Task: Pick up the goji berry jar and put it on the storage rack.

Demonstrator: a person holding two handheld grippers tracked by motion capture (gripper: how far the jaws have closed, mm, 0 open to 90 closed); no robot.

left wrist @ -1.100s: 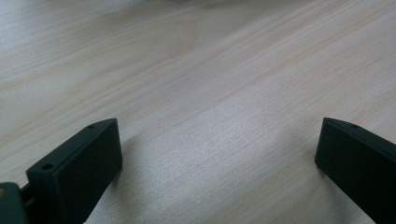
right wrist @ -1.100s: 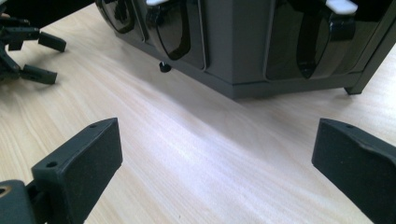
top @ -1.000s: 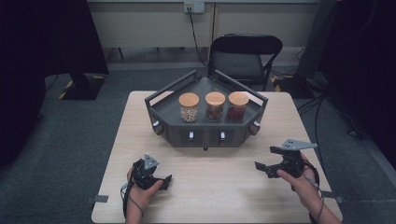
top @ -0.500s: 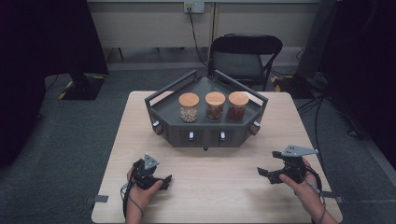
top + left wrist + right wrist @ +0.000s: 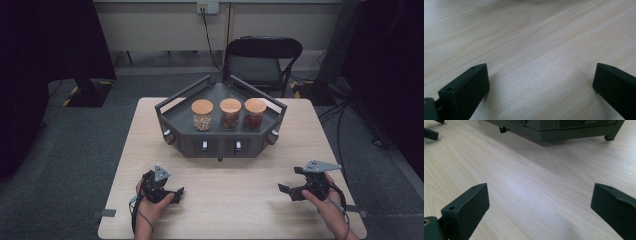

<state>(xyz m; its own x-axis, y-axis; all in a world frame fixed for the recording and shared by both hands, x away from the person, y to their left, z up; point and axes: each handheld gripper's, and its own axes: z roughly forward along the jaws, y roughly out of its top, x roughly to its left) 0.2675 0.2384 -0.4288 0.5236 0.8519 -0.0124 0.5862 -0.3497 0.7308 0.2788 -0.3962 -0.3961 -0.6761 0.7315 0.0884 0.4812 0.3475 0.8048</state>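
left gripper [image 5: 172, 191]: jaws spread wide, nothing between them, low over table [image 5: 235, 200] near left edge | right gripper [image 5: 292, 189]: jaws spread wide, empty, near right edge | grey tray [image 5: 220, 142]: mid-table, well apart, holding three cork-lidded jars [image 5: 230, 113]

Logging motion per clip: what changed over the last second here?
The right gripper drifted slightly toward the person's edge of the table, jaws open and empty. The left gripper, also open, the rack and its three jars stayed put.
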